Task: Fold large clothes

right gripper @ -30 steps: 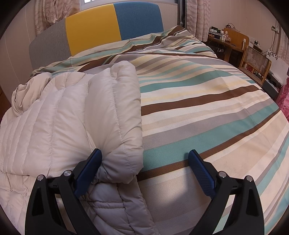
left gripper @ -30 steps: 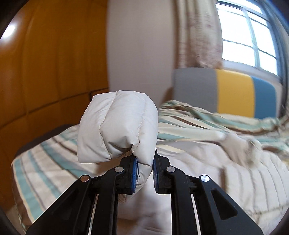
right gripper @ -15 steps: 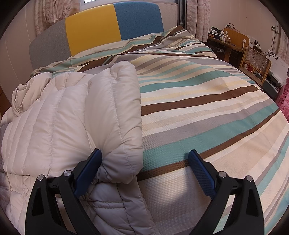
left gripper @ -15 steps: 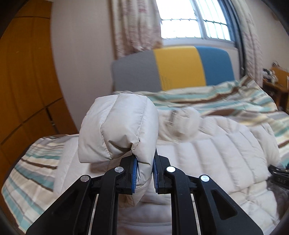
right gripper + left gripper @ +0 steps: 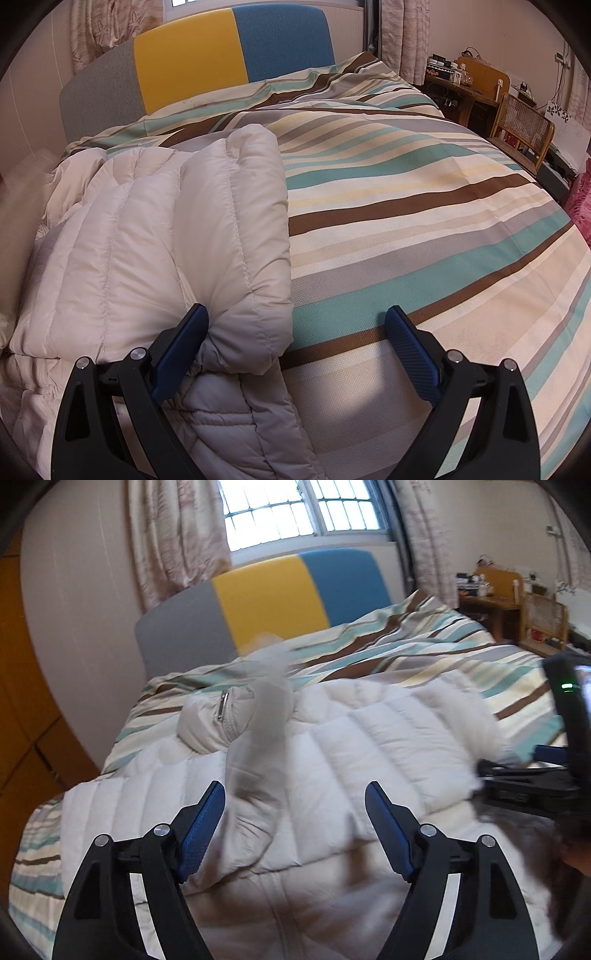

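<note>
the left gripper (image 5: pixel 293 823) hangs with its blue-padded jaws spread wide and nothing between them, above a cream-white quilted down jacket (image 5: pixel 369 746) that lies across a bed with a striped teal, brown and cream duvet (image 5: pixel 424 229). in the left wrist view a blurred strip of the same pale fabric (image 5: pixel 264 723) runs from between the jaws toward 12 o'clock; whether it touches either pad cannot be told. just at 11 o'clock of it sits a rolled bulge of the jacket with a small metal zipper pull (image 5: pixel 222 709).

the right gripper (image 5: pixel 297 345) is likewise released, jaws wide apart. its left pad rests against the folded edge of the jacket (image 5: pixel 177 251), whose puffy quilted panel fills the view from 9 to 12 o'clock, while the right pad hovers over bare duvet at 3 o'clock. in the left wrist view this same gripper (image 5: pixel 532 771) shows at 3 o'clock, at the jacket's far edge.

at 12 o'clock in both views stands a padded headboard in grey, yellow and blue blocks (image 5: pixel 192 62), with patterned curtains (image 5: pixel 177 535) and a barred window (image 5: pixel 303 509) behind it. toward 2 o'clock are a wooden desk (image 5: pixel 465 88) and a cane-backed wooden chair (image 5: pixel 524 125), well apart from the jacket.
</note>
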Demonstrator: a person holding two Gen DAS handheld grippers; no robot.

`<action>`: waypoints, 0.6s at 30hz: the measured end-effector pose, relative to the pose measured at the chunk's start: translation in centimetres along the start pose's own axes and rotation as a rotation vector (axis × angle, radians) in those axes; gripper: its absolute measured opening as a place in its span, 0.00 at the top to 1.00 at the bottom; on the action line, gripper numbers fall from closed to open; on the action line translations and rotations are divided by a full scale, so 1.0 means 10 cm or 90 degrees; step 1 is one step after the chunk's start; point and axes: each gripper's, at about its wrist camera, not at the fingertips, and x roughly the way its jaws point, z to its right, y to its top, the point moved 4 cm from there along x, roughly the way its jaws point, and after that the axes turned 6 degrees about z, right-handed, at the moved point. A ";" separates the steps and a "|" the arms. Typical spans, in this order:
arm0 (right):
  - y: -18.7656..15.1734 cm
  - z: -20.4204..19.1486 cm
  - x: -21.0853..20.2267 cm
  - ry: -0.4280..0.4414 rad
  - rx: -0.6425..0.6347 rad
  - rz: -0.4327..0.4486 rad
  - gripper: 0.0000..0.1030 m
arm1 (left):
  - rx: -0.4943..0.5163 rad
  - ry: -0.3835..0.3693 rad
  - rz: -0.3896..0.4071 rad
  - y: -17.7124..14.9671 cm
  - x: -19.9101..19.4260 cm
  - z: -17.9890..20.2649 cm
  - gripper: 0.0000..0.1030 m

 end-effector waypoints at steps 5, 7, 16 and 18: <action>0.02 -0.01 -0.05 0.012 0.004 0.013 0.07 | -0.063 -0.019 0.005 -0.05 -0.21 -0.26 0.25; 0.07 -0.06 -0.15 0.031 -0.008 0.026 0.07 | -0.095 -0.004 0.001 -0.08 -0.27 -0.51 0.25; 0.43 -0.95 -0.68 0.146 -0.106 0.118 0.03 | -0.218 0.194 -0.072 -0.36 -0.07 -2.06 0.25; 0.44 -1.27 -0.60 0.156 -0.147 0.109 0.03 | -0.221 0.217 -0.102 -0.44 0.03 -2.23 0.25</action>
